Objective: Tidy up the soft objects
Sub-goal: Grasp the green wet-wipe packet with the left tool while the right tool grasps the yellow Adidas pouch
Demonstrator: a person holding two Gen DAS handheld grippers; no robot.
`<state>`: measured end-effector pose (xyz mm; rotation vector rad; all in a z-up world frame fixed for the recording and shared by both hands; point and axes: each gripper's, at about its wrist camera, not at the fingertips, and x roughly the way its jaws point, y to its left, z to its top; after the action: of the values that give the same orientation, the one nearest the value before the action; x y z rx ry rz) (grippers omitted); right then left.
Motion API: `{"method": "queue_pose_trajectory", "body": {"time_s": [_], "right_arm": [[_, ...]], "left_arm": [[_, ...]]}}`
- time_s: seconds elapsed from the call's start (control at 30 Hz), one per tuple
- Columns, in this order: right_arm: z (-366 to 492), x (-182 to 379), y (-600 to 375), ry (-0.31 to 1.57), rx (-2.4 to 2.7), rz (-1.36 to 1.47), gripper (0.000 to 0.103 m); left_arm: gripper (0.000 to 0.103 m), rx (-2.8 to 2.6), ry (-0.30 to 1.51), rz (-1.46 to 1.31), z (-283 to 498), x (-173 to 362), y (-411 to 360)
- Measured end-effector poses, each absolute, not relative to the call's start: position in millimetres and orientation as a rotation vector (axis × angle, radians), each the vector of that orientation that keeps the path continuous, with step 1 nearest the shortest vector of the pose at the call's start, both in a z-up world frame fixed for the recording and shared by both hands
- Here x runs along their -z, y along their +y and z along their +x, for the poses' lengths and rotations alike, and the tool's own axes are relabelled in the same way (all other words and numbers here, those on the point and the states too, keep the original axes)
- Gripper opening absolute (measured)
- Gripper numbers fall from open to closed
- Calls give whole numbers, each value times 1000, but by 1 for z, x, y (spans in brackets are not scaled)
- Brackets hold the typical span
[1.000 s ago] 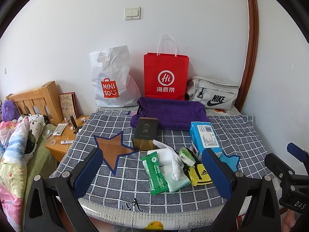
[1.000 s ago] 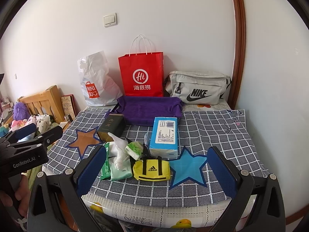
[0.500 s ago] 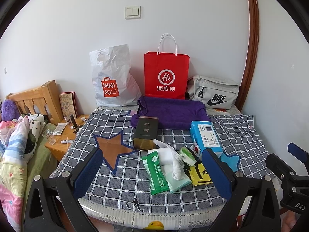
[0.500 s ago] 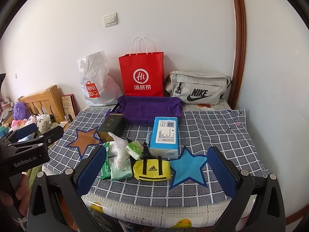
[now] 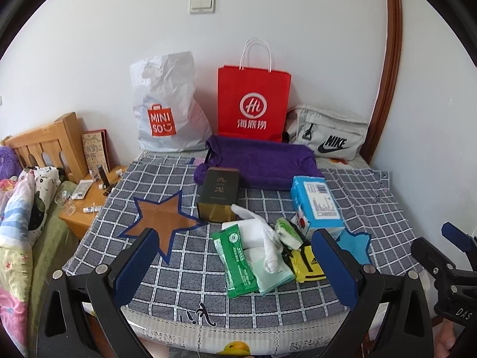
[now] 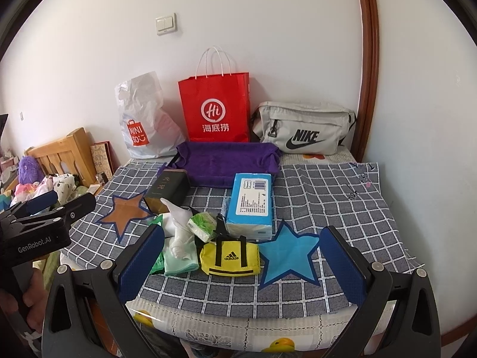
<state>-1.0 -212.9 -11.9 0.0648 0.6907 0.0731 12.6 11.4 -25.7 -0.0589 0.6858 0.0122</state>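
A pile of soft things lies on the grey checked cloth (image 5: 184,274): a green wipes pack (image 5: 237,264), a white rolled cloth (image 5: 266,240), a small green tissue pack (image 5: 286,232), a yellow Adidas pouch (image 6: 229,255) and a blue tissue pack (image 6: 252,201). A purple towel (image 6: 226,161) lies behind them. My left gripper (image 5: 235,268) is open and empty, in front of the pile. My right gripper (image 6: 241,265) is open and empty, in front of the yellow pouch.
A dark box (image 5: 219,195) stands by the towel. A white Miniso bag (image 5: 165,107), a red paper bag (image 5: 253,101) and a grey Nike bag (image 5: 328,137) lean on the wall. A wooden nightstand (image 5: 89,200) and bed are at left.
Both grippers have barely shifted; the scene is nearly the same. Nothing was taken hold of or let go.
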Motion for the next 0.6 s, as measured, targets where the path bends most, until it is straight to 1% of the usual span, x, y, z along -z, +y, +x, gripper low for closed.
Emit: {"method": "queue_pose_trajectory", "body": {"time_s": [0.2,0.33,0.6], "right_arm": [[18,45,-216,755,-71,65,102],[36,78,-215,818,-78,69,102],[69,143,-204,913,-132,87,102]], "left_arm": [[103,-18,768,-61,37,63,19],[100,-41,829,-87,53,90,31],[100,-53,923,-148,77,132,51]]}}
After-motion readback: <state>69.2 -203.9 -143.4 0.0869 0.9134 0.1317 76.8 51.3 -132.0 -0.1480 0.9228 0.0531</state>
